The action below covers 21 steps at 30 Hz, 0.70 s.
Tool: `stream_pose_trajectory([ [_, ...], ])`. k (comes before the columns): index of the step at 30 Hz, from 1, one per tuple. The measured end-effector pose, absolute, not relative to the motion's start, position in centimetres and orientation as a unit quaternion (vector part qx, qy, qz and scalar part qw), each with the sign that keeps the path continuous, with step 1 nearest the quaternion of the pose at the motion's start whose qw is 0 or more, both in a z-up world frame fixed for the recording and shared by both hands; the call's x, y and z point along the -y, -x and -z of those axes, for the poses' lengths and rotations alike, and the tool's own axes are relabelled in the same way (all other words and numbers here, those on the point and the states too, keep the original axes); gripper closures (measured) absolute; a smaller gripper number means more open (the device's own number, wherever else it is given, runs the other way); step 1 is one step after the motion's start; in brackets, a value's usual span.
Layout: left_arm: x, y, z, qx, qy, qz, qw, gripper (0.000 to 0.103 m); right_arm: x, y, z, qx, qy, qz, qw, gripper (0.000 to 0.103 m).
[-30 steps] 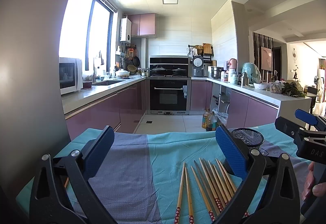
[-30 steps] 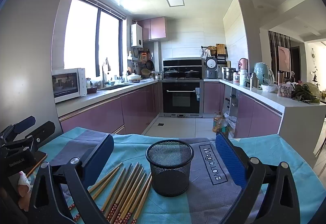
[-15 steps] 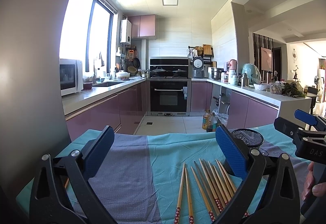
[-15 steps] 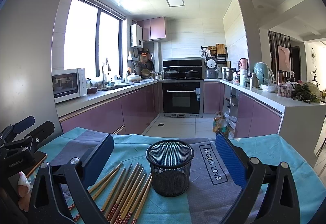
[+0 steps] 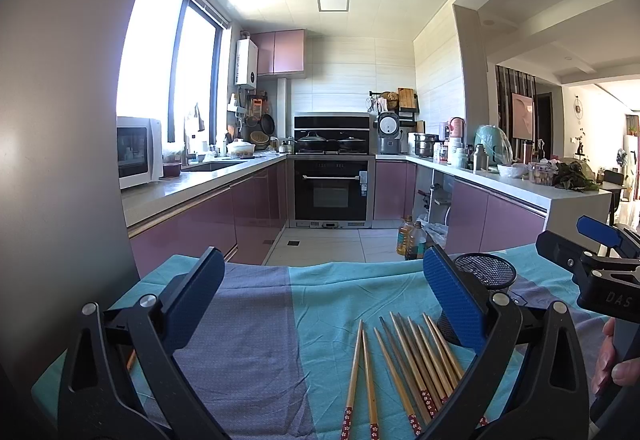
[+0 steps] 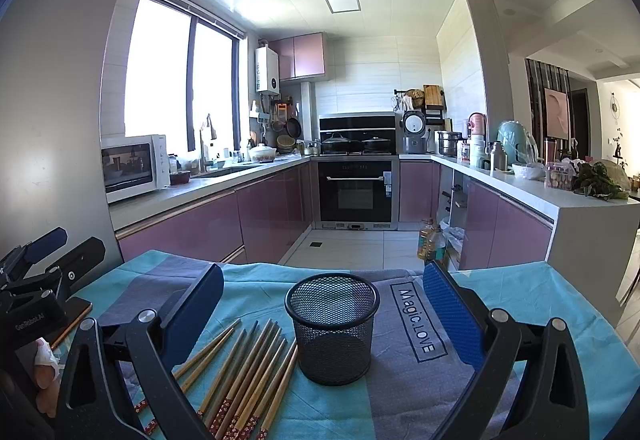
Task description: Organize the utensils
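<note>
Both tools hover over the table, and the left gripper (image 5: 320, 304) is spread wide, its blue pads well apart with nothing between them. Below it lie the chopsticks (image 5: 404, 368), a loose row of bamboo sticks with red patterned ends, flat on the teal and grey tablecloth (image 5: 248, 352), two of them a little apart from the main bunch on the left. Over to the right gripper (image 6: 322, 310), also wide open and empty, and right between its fingers in that view stands the black mesh cup (image 6: 333, 328), upright on the grey stripe of the cloth, just beside the chopsticks, whose nearest sticks reach its base. Printed lettering reading Magic.LOVE (image 6: 418, 320) sits on the cloth to the cup's right. From the left camera the cup is partly hidden behind the left gripper's right finger (image 5: 452, 300), only the rim showing. Each gripper appears at the edge of the other's view, with fingers of the person's hand (image 5: 614, 364) wrapped on the handle. Behind it all, a kitchen: an oven (image 6: 355, 190), a microwave (image 6: 134, 166) on the left counter, and oil bottles (image 6: 431, 240) on the floor.
</note>
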<state>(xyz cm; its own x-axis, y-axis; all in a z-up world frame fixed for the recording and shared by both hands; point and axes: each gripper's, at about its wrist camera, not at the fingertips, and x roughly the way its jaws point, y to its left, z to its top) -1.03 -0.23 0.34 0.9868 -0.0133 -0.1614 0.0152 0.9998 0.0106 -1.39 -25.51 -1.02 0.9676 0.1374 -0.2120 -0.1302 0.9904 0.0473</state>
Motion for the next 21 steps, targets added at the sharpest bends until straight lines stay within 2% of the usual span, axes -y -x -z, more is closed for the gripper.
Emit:
stream_pose_trajectory([
  [21, 0.28, 1.09, -0.35, -0.079, -0.007, 0.006, 0.997, 0.005, 25.5, 1.3, 1.08, -0.109, -0.017, -0.067, 0.992, 0.006],
])
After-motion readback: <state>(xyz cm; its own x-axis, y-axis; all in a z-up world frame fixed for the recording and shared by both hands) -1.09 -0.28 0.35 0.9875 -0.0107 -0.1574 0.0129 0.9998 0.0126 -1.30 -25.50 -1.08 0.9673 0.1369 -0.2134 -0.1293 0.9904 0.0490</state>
